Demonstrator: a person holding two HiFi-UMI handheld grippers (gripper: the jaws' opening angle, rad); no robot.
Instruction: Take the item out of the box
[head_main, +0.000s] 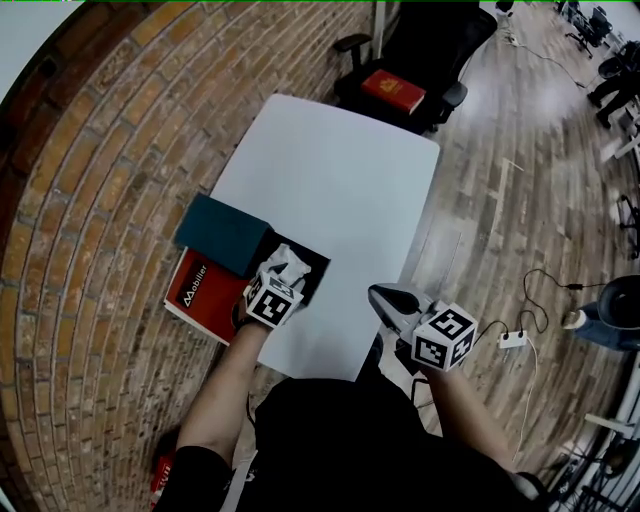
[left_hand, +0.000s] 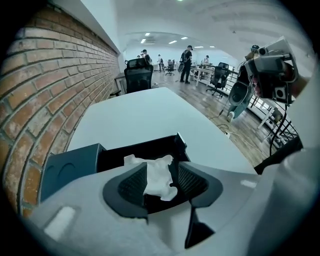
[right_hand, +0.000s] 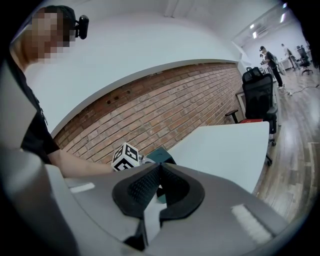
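An open black box (head_main: 314, 264) sits at the near left of the white table (head_main: 340, 170), its teal lid (head_main: 222, 233) lying beside it. A crumpled white item (head_main: 285, 263) lies inside. My left gripper (head_main: 281, 275) points steeply down into the box. In the left gripper view its jaws stand open (left_hand: 161, 182) with the white item (left_hand: 157, 175) between the pads, the box wall (left_hand: 145, 150) behind it. My right gripper (head_main: 382, 298) hovers off the table's near right edge; in its own view the tips (right_hand: 160, 167) meet with nothing between them.
A red book (head_main: 200, 290) lies under the box and lid, against the brick wall. A black office chair with a red book (head_main: 393, 90) stands beyond the table's far end. A power strip (head_main: 513, 339) and cables lie on the wooden floor at right.
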